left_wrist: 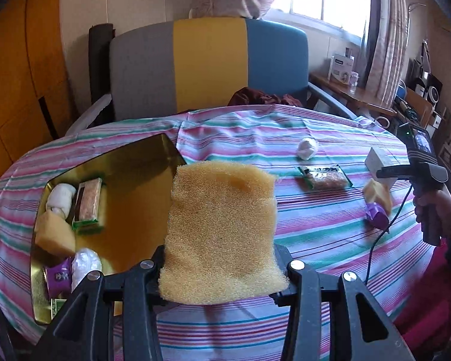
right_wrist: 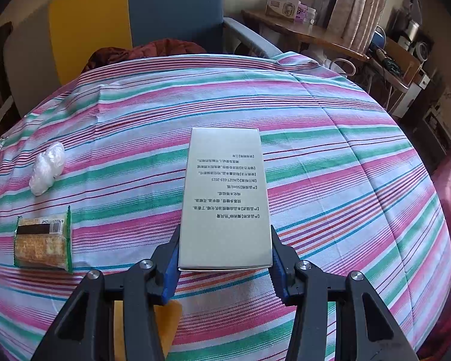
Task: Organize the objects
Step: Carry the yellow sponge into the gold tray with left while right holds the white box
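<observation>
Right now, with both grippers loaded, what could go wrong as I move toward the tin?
The sponge is soft and gripped only near its lower end by the left gripper; it may flop or catch the gold tin rim. The right gripper pinches the white box at one end; it could pivot loose.

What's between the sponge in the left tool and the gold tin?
Nothing visible. The left tool holds the sponge above the cloth, just right of the tin. The tin's near-right floor is bare; a roll, cracker pack, yellow block and wrapped bits crowd its left side.
</observation>
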A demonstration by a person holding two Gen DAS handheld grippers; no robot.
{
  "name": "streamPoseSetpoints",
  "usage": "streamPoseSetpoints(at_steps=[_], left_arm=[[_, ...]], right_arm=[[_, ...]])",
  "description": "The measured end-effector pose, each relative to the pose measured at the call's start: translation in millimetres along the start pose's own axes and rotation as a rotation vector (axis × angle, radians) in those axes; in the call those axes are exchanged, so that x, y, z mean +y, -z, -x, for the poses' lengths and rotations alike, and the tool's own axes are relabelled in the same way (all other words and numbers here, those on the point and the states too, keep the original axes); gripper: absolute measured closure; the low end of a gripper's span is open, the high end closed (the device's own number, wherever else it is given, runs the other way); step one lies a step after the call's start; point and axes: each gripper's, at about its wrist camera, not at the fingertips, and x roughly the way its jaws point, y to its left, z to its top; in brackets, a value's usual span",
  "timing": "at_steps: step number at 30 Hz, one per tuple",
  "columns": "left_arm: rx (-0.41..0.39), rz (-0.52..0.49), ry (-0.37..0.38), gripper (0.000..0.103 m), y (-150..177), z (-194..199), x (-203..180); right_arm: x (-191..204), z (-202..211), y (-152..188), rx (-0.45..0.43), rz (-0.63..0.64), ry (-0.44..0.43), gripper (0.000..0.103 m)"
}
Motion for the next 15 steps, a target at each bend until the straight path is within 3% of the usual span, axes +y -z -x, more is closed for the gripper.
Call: streamPoseSetpoints(at_steps=[4, 9, 15], left_arm=[[0.032, 0.036, 0.027, 0.057, 1.0, -6.3, 9.0], [0.126, 0.235, 0.122, 0.057, 1.2, -22.2, 54.7], [0.126, 0.417, 0.088, 0.057, 4.6, -19.4, 126.0]], right_arm=[[0.0, -0.8, -0.5, -0.002, 0.01, -0.002, 0.053], [-0.4, -1.8, -0.9, -0.002, 0.015, -0.001, 0.053], [0.1, -1.9, -1.5, 0.001, 0.021, 0.002, 0.053]])
